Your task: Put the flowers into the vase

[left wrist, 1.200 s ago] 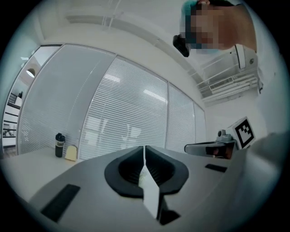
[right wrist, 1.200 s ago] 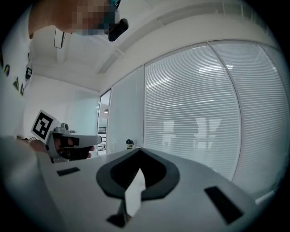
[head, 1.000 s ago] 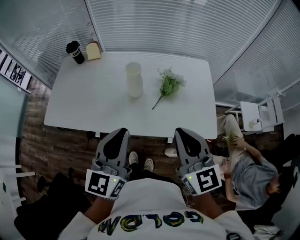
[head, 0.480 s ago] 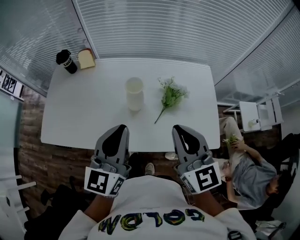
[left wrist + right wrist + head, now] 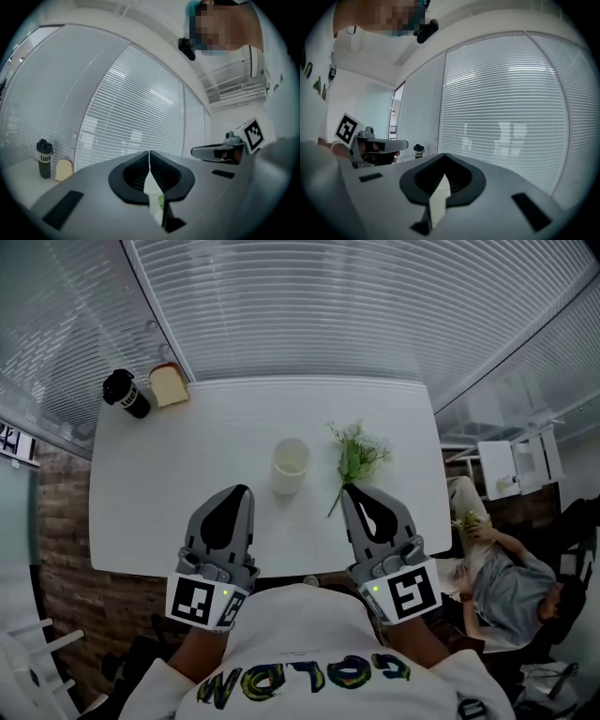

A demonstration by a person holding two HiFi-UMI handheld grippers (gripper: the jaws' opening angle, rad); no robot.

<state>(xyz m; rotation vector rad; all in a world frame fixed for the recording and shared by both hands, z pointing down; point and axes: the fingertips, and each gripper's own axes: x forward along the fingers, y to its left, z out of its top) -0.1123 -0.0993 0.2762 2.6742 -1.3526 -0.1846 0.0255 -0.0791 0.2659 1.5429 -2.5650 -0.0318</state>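
Note:
In the head view a white vase (image 5: 291,465) stands upright mid-table. A bunch of green flowers (image 5: 357,457) lies just right of it, stem toward me. My left gripper (image 5: 241,491) is shut and empty, its tip over the table's front part, below and left of the vase. My right gripper (image 5: 350,491) is also shut and empty, with its tip beside the stem's end. The left gripper view shows shut jaws (image 5: 149,153), with a sliver of white vase and green (image 5: 157,205) below them. The right gripper view shows shut jaws (image 5: 443,155).
A white table (image 5: 159,521) stands before window blinds. A black cup (image 5: 125,393) and a slice of bread (image 5: 169,384) stand at its far left corner. A seated person (image 5: 506,568) is on the floor side to the right, near a white stool (image 5: 506,468).
Both grippers have moved forward together, from short of the table's front edge to over it. The vase and flowers now lie closer. Both stay shut.

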